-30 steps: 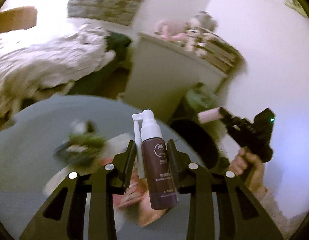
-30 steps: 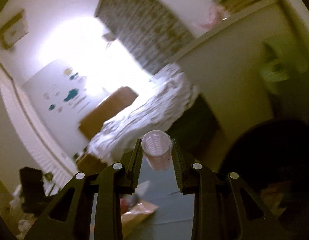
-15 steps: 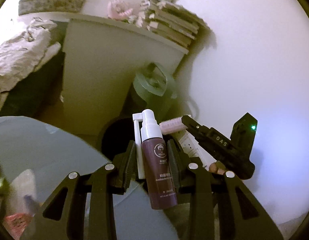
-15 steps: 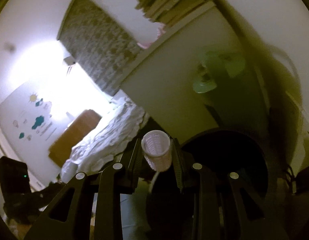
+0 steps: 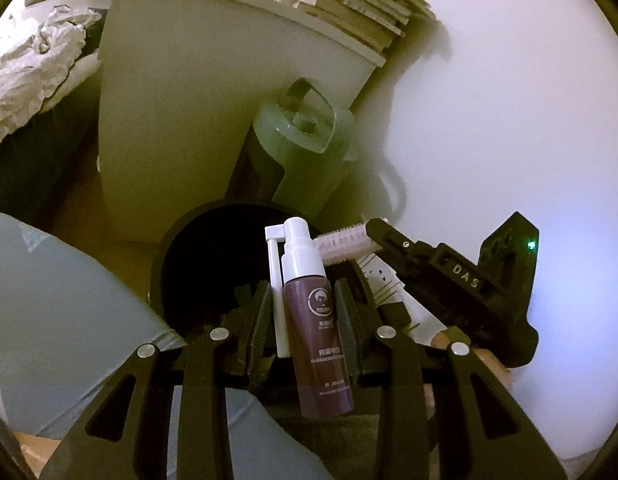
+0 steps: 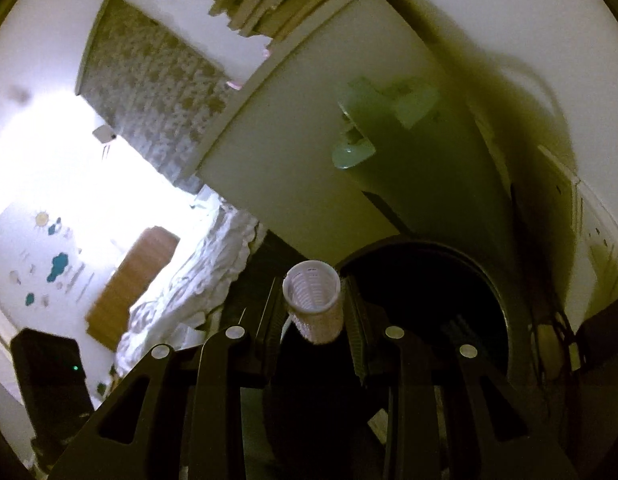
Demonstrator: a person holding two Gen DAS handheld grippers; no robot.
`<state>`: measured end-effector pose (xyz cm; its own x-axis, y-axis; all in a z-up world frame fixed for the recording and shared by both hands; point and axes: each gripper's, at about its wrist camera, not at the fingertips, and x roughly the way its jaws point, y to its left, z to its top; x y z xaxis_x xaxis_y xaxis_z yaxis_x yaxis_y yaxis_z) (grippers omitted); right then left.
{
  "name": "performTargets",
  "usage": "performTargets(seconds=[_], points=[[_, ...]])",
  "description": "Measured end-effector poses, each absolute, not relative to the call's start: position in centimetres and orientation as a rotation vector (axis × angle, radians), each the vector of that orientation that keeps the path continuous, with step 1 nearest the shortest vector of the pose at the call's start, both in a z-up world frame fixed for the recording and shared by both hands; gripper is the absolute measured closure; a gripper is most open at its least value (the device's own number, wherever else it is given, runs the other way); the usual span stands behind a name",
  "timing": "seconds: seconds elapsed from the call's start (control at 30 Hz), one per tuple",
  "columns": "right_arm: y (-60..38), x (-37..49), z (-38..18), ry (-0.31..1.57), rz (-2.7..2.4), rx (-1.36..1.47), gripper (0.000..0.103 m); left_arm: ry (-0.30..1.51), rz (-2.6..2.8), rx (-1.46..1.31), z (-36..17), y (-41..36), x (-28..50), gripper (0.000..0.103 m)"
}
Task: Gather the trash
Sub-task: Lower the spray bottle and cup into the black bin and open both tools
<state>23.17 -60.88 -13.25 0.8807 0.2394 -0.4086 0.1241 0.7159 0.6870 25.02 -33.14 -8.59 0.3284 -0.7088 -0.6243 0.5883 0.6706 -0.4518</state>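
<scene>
My left gripper (image 5: 303,312) is shut on a dark purple spray bottle (image 5: 315,328) with a white pump top, held upright over the near rim of a round black trash bin (image 5: 165,256). My right gripper (image 6: 311,312) is shut on a pale pink ribbed hair roller (image 6: 315,300), beside the left edge of the same black bin (image 6: 505,304). In the left wrist view that right gripper (image 5: 367,238) reaches in from the right, the pink roller (image 5: 343,242) sticking out past the bottle's cap. A person's hand (image 5: 489,356) grips its handle.
A green appliance (image 5: 301,152) stands behind the bin against a pale cabinet (image 5: 181,100) topped with stacked books (image 5: 349,4). A white power strip (image 5: 383,276) lies by the wall. A grey round tabletop (image 5: 61,304) sits at left, a rumpled bed (image 6: 189,280) beyond.
Both grippers swung from the table over to the black bin and dipped toward it. The bin now fills the space under them; the bottle and the roller stay gripped.
</scene>
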Motion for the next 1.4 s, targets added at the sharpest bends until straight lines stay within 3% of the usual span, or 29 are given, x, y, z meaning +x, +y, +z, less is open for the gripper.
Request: performTargets(seconds=[0.5, 0.57, 0.9, 0.97, 1.0, 1.03, 1.07, 1.13, 1.4], points=[[-60.8, 23.2, -14.2, 0.539, 0.053, 0.804, 0.073, 0.932, -0.851, -0.151, -9.9, -34.7, 25.6, 0.072], [-60.8, 23.3, -14.3, 0.542, 0.053, 0.805, 0.073, 0.936, -0.851, -0.153, -10.1, -34.9, 25.6, 0.077], [-61.2, 23.4, -14.8, 0.562, 0.037, 0.831, 0.071, 0.937, -0.841, -0.128, -10.3, -35.7, 25.5, 0.079], [-61.3, 23.5, -15.0, 0.575, 0.033, 0.844, 0.058, 0.944, -0.832, -0.127, -10.3, -35.6, 25.5, 0.075], [-61.4, 23.4, -15.1, 0.577, 0.020, 0.848, 0.042, 0.948, -0.827, -0.125, -10.2, -35.5, 25.4, 0.075], [-61.5, 23.3, -15.1, 0.571, 0.011, 0.852, 0.034, 0.948, -0.822, -0.123, -10.1, -35.4, 25.2, 0.068], [-61.6, 23.1, -15.0, 0.557, 0.002, 0.855, 0.034, 0.945, -0.817, -0.124, -10.0, -35.2, 25.0, 0.055], [-61.8, 22.9, -15.1, 0.555, -0.002, 0.855, 0.034, 0.930, -0.809, -0.136, -9.6, -34.6, 24.5, 0.041], [-61.0, 23.3, -15.2, 0.594, 0.004, 0.820, 0.034, 0.887, -0.763, -0.182, -7.9, -29.8, 21.3, 0.029]])
